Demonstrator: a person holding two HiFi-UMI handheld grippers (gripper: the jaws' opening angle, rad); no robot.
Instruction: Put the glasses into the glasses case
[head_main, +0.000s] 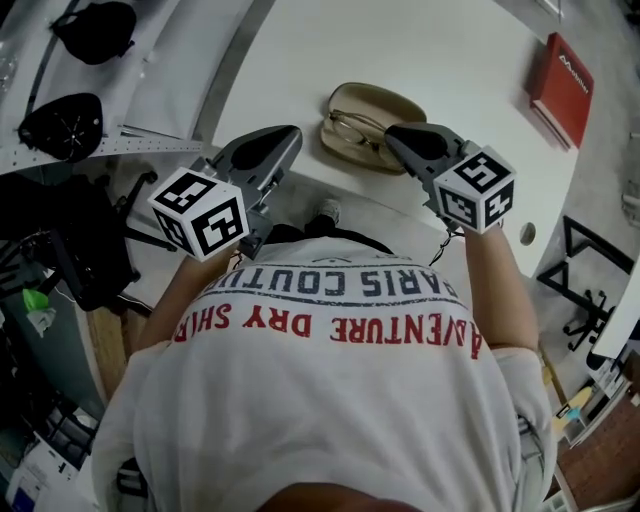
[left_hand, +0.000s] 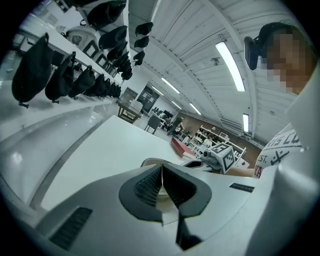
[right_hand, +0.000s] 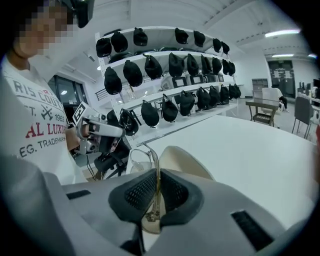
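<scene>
An open beige glasses case (head_main: 385, 108) lies on the white table (head_main: 450, 60), close to its near edge. Thin-framed glasses (head_main: 352, 128) rest over the case's near-left part. My right gripper (head_main: 392, 132) comes in from the right and is shut on one temple arm (right_hand: 155, 165) of the glasses; a lens (right_hand: 131, 159) and the case (right_hand: 182, 160) show just past the jaws. My left gripper (head_main: 293, 133) hovers off the table's near edge, left of the case, with its jaws shut on nothing (left_hand: 162, 172). The case's rim (left_hand: 150, 162) shows beyond it.
A red book (head_main: 562, 88) lies at the table's far right, with a small round hole (head_main: 527, 234) in the tabletop nearer me. Shelves with black caps (head_main: 60, 125) run along the left, several more caps (right_hand: 170, 65) behind. A dark chair (head_main: 70, 260) stands at my left.
</scene>
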